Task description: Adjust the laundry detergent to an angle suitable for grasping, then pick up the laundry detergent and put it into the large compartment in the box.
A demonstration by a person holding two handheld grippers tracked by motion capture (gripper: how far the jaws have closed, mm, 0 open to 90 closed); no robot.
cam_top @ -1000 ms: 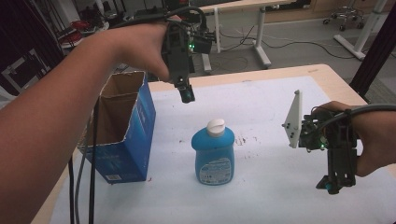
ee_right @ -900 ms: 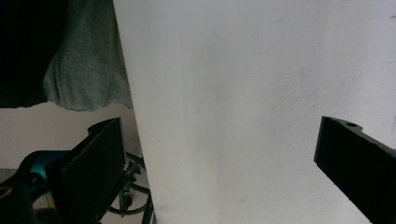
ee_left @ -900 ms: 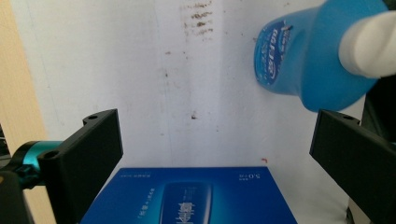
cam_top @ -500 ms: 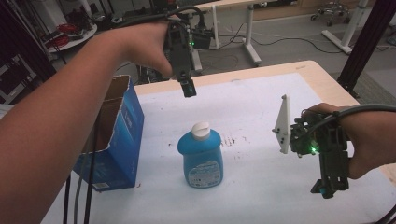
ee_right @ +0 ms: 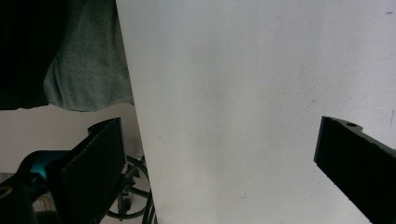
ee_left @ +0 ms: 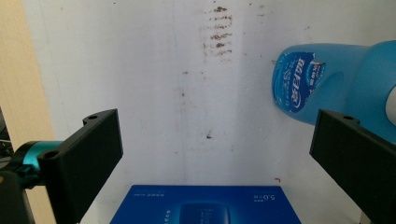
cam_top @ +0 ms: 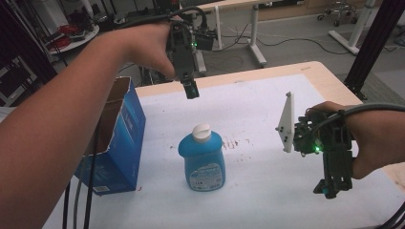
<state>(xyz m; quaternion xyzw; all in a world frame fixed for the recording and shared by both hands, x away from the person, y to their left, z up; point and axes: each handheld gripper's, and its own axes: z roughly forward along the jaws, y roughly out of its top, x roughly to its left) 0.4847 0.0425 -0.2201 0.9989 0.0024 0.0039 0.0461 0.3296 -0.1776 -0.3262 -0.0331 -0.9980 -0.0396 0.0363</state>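
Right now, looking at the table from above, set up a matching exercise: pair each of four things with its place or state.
Things:
1 bottle
2 box
3 left gripper
4 right gripper

Places or states:
A open-topped, at the table's left edge
B held high beyond the bottle, jaws apart
C upright mid-table, white cap on
D low at the table's right, jaws apart

Pairs: 1-C, 2-A, 3-B, 4-D

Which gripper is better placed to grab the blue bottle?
Probably left: the left gripper hangs open above the blue bottle, which shows beside its jaw. The right gripper is off toward the table edge.
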